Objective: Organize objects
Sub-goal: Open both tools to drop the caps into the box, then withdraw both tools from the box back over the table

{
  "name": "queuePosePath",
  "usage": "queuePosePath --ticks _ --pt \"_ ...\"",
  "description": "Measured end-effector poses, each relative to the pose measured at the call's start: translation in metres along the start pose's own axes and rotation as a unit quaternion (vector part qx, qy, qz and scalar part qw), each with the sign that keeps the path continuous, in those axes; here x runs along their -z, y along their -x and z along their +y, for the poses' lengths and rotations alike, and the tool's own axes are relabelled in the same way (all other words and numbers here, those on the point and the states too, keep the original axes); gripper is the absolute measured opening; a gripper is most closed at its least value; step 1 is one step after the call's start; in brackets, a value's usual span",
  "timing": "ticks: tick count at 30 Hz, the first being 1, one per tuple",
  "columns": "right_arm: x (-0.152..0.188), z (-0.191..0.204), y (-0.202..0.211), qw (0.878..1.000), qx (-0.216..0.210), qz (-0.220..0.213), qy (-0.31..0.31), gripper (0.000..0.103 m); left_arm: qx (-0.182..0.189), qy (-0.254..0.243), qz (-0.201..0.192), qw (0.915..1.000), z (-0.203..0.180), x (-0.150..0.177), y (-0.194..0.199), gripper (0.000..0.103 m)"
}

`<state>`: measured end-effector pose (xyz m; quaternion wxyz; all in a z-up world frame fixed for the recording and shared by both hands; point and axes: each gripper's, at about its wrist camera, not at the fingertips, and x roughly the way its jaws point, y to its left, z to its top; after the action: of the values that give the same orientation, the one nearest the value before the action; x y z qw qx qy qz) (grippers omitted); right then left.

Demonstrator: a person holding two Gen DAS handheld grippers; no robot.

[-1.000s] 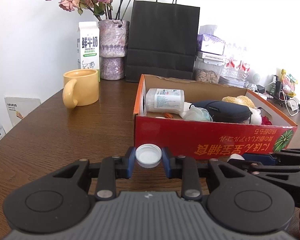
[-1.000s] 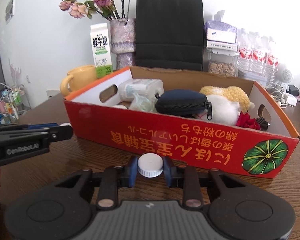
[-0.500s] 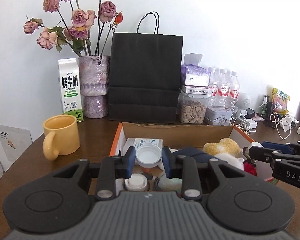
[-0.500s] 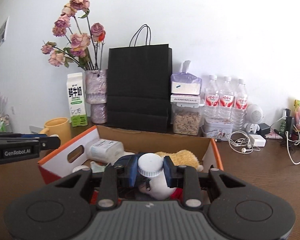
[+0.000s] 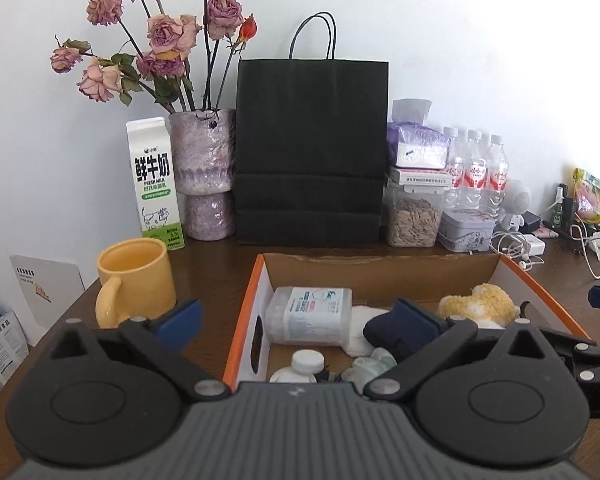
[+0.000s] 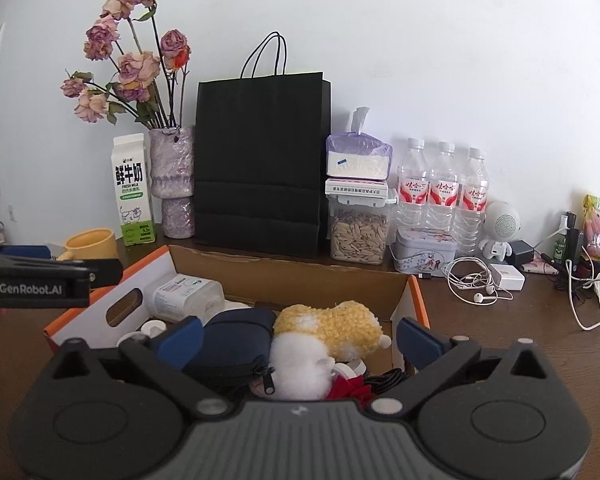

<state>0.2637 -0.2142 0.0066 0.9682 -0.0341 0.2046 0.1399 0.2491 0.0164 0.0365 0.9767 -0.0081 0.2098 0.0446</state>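
My left gripper (image 5: 298, 322) hangs over the left end of the orange-rimmed cardboard box (image 5: 244, 312), its jaws opening wide with nothing held between them. Below it, a small white-capped bottle (image 5: 308, 362) lies on the box floor beside a clear labelled bottle (image 5: 308, 316). My right gripper (image 6: 300, 338) hovers over the box's right half (image 6: 414, 292), jaws also opening and gripping nothing. Under it sit a navy pouch (image 6: 236, 344), a yellow plush (image 6: 328, 328) and a white plush (image 6: 300, 372). A white cap (image 6: 352, 366) peeks out beside the white plush.
Behind the box stand a yellow mug (image 5: 136, 280), a milk carton (image 5: 154, 184), a vase of dried roses (image 5: 202, 172), a black paper bag (image 5: 310, 152), a seed jar (image 6: 358, 236) and water bottles (image 6: 440, 196). Earphones and cables (image 6: 476, 280) lie at the right.
Both grippers rose from in front of the box to above it, each carrying a white-capped bottle. Both have since opened wide and let the bottles go into the box.
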Motion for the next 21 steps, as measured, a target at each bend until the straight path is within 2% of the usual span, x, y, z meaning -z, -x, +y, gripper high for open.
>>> queuePosePath --ticks 7,13,21 --pt "0.018 0.01 0.048 1.0 -0.005 0.011 0.0 0.103 0.032 -0.02 0.027 0.9989 0.004 0.027 0.05 0.103" --pt "0.043 0.017 0.085 0.999 -0.013 0.031 -0.011 0.103 0.036 -0.015 0.057 0.9976 0.01 0.055 0.083 0.103" --pt "0.063 0.024 0.109 0.999 -0.02 0.048 -0.014 0.103 0.037 -0.007 0.065 0.9971 0.014 0.072 0.105 0.103"
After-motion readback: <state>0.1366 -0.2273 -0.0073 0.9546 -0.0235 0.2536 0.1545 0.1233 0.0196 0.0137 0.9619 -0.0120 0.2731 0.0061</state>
